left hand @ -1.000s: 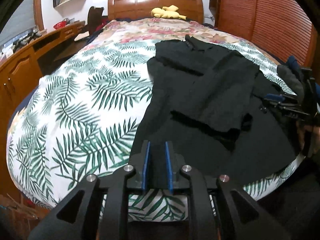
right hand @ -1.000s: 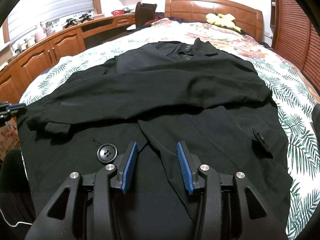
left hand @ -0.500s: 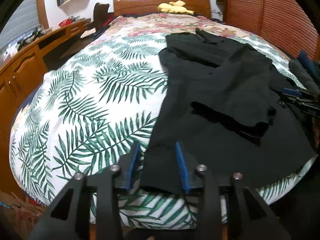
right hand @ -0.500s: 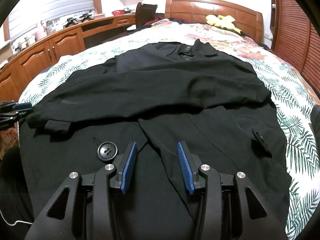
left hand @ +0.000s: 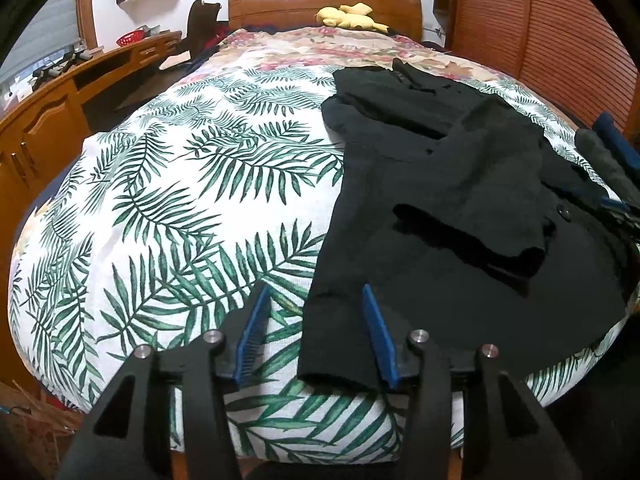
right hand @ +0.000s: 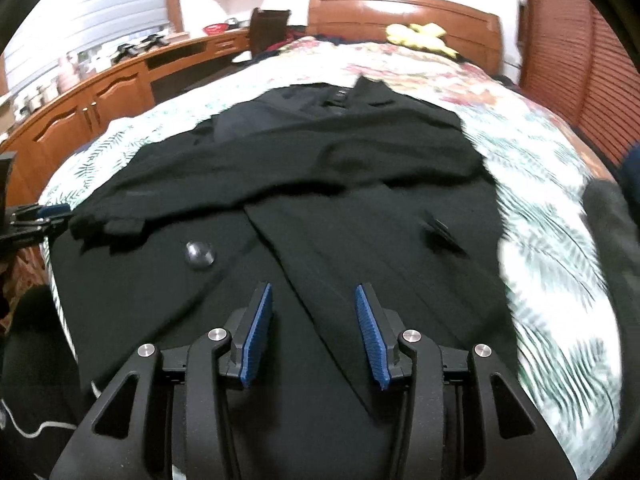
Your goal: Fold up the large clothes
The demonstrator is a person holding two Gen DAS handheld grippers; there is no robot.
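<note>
On the leaf-print bed [left hand: 168, 216] my black coat [left hand: 460, 208] lies flat, sleeves folded across. My left gripper [left hand: 316, 332] has just spread, releasing the hem corner; my right gripper [right hand: 314, 334] hovers spread, empty, sliding sideways.

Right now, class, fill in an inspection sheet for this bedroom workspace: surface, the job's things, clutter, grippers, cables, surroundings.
Surface: bed with leaf-print cover.
Job's things: black coat spread flat, one sleeve folded across the front.
Clutter: yellow plush toy by the headboard.
Grippers: left gripper open, jaws just opened, coat's hem corner between them unpressed; right gripper open above the coat.
Cables: white cable at lower left.
Surroundings: wooden desk, slatted wardrobe doors.
</note>
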